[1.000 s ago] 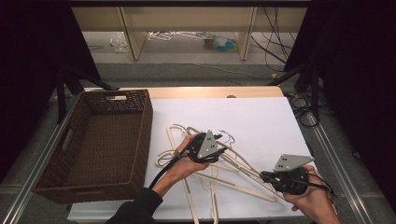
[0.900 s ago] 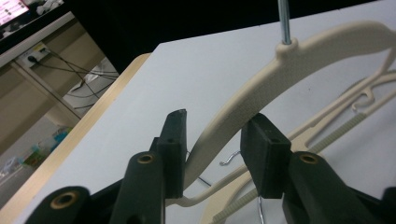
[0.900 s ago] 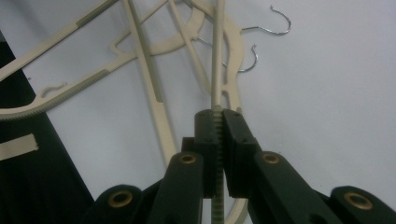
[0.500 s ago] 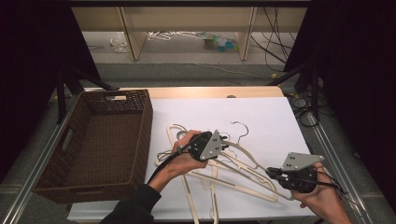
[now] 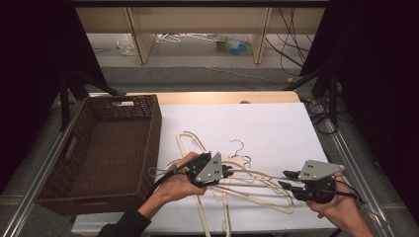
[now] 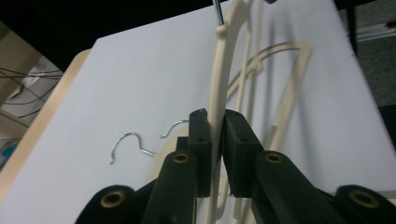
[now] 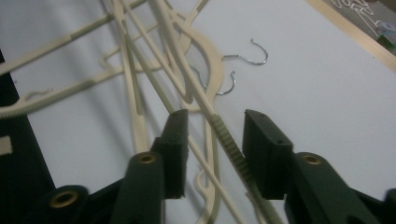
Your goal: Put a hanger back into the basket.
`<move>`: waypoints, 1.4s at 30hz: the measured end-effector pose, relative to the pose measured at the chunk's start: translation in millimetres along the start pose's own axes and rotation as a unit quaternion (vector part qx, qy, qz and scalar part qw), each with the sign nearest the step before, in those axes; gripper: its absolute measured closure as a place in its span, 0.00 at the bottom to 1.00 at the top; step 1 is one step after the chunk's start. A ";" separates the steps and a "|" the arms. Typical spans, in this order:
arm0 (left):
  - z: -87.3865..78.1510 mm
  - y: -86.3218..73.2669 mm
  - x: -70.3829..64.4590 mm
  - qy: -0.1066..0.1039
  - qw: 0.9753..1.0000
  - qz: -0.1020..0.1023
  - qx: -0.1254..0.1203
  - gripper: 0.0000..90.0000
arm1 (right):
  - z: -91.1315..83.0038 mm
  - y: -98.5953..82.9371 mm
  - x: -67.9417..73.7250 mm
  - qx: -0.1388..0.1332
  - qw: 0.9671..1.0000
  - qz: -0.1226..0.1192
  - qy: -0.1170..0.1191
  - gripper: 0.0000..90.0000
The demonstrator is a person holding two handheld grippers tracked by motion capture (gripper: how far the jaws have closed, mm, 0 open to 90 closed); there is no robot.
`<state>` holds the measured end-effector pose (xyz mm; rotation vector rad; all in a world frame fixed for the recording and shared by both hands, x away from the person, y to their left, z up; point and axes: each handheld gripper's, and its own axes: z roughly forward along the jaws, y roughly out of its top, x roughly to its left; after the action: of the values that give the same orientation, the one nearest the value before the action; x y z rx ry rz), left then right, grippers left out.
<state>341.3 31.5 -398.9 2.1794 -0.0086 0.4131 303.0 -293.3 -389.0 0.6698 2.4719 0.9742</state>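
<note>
**Hangers in a tangle, one pinched**

At the far left sits the basket, dark wicker, its near corner cut off by the left forearm. Just right of it, on the white table, lies the heap of cream hangers. They cross one another so much that I cannot count them or say which hook belongs to which bar.

The left gripper sits over the middle of the heap, held in the left hand. In the left gripper view its fingers are pressed onto a single hanger, a thin cream arm squeezed between them; that hanger runs away toward its metal neck, which is cut off at the top edge. Two wire hooks lie on the table to one side.

Further right, the right gripper is low at the near right end of the heap, the hand beneath it partly cut off by the picture's bottom. In the right gripper view its fingers are spread, with a ribbed bar passing between them. Whether either finger touches the bar is hard to make out.
</note>
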 end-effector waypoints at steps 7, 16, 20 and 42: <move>-7.4 6.5 -14.5 -0.032 0.998 -0.053 0.008 0.96 | -5.0 1.4 -2.2 -0.034 0.999 0.037 0.000 0.53; -13.7 7.9 -11.1 -0.020 0.996 -0.087 0.023 0.96 | -6.9 -0.8 -5.2 -0.051 0.997 0.066 0.000 0.47; -25.9 13.5 -4.4 -0.003 0.995 -0.096 0.022 0.96 | -9.6 1.8 -4.7 -0.064 0.996 0.065 -0.006 0.47; -178.1 37.5 60.4 0.106 0.963 -0.235 -0.079 0.96 | 19.3 -20.3 21.5 -0.085 0.989 0.119 0.004 0.31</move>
<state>340.9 157.3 -254.2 1.8908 0.5640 0.3554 289.9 -284.2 -420.5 0.9180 2.3188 1.2620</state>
